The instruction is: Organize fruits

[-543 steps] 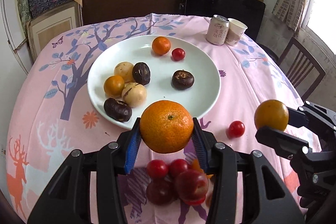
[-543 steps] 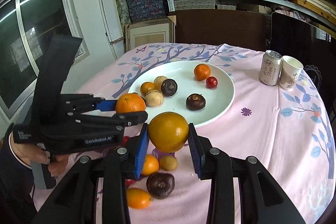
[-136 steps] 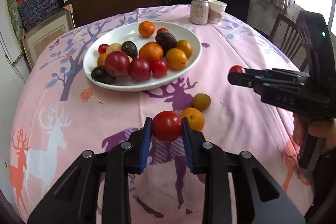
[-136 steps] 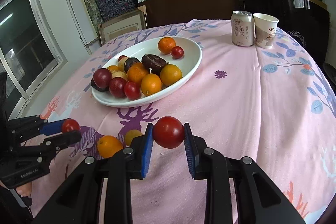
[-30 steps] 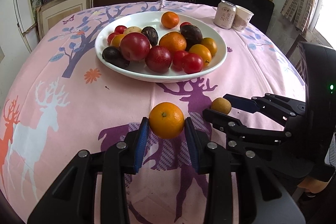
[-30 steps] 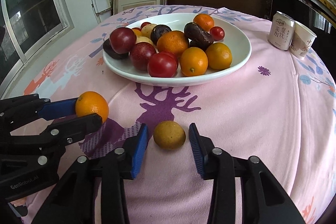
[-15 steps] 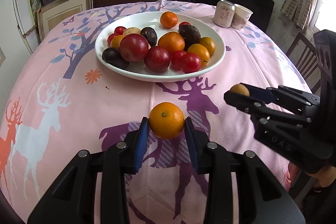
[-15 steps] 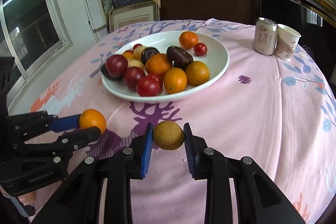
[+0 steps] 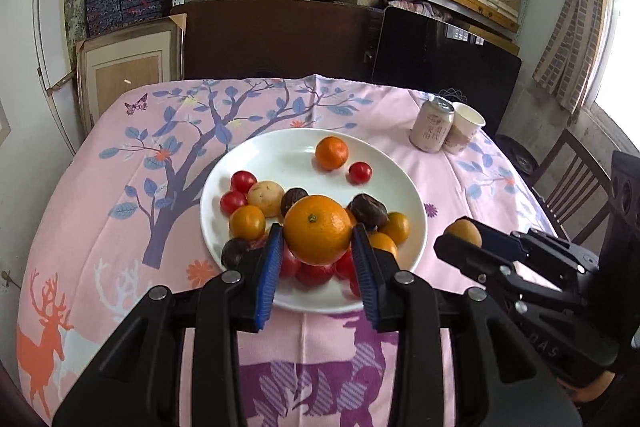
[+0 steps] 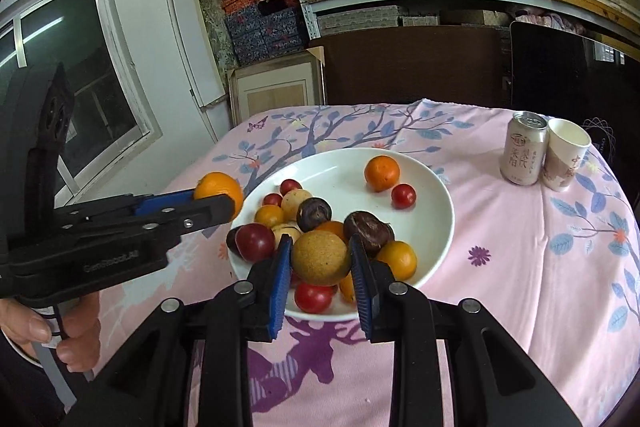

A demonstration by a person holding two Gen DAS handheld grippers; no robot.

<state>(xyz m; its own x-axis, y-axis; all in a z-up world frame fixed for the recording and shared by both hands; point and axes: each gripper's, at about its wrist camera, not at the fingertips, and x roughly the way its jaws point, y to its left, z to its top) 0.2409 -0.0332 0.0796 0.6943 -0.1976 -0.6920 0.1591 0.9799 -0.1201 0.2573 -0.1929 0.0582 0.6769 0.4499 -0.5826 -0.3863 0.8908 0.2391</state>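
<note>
Behind the left tool (image 9: pixel 318 259) we lose several red fruits on the plate (image 9: pixel 412 203). The can (image 10: pixel 524 149) print is too small to read. The table (image 10: pixel 520 267) runs off frame.

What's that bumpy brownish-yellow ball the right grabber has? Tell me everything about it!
The brownish-yellow fruit is round, with a dull, speckled, rough-looking skin. The right gripper has it pinched between its blue-padded jaws, one pad on each side, up in the air over the near edge of the white plate. Nothing else touches it. In the left wrist view only its top peeks out above the jaws.
</note>
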